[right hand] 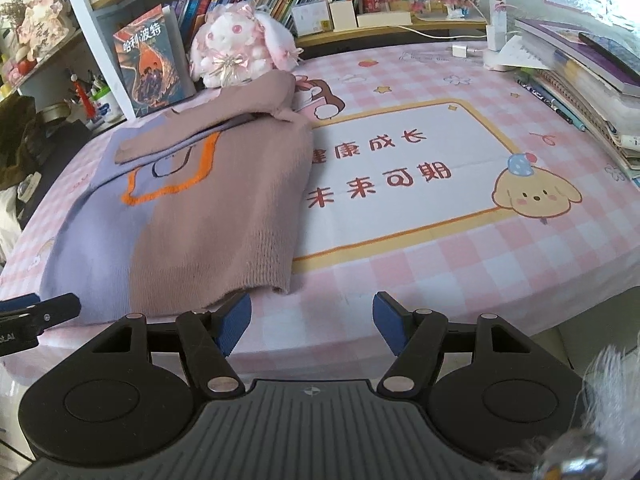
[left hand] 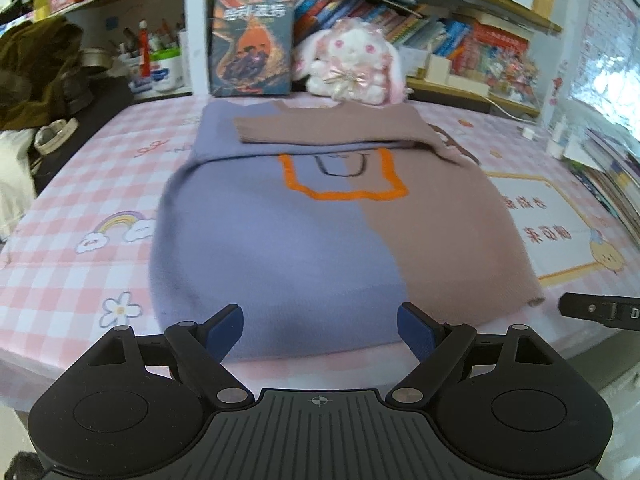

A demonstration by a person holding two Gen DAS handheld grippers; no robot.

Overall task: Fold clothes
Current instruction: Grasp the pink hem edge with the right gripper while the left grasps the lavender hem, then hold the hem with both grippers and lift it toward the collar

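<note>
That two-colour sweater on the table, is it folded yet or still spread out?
Partly folded. The sweater lies flat with its body spread, but the brown sleeve is folded across the chest above the orange outline. The hem is not folded up.

Near hem of the lilac-and-brown knitted sweater (left hand: 280,248) partly hidden behind left gripper (left hand: 320,334) fingers. Other gripper (left hand: 600,311) cut off by right edge. Fuzzy grey sleeve (right hand: 600,412) cut off bottom right, blurred. Bookshelf book spines (left hand: 420,24) too blurred to read.

two-tone sweater (left hand: 304,232) flat on checked table (left hand: 80,200) — left gripper (left hand: 320,328) fingers apart, empty
</note>
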